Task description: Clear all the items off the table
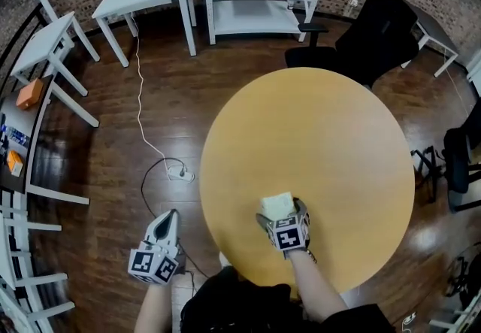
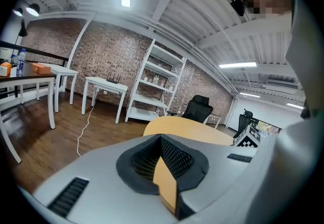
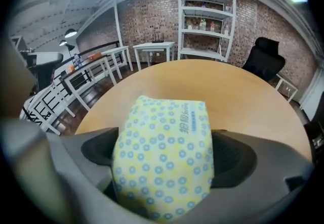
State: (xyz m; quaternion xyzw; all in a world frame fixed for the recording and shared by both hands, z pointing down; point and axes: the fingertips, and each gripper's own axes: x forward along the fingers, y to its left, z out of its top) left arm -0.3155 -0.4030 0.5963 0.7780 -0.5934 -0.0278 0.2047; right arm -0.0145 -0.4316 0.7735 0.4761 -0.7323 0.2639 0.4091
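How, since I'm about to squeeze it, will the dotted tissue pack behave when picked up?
Probably soft: the tissue pack has a bulging, rounded wrap, so it should dent under the fingers. Likely light for its size. Lying flat on the table, it shouldn't roll.

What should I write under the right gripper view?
Right claw straddling a yellow dotted tissue pack on the round table.

Grey left claw [image 1: 170,216] and right claw [image 1: 281,211] carry black-and-white marker cubes [image 1: 154,264] and black ribbed pads [image 2: 174,160]; the top [image 1: 233,301] worn is black.
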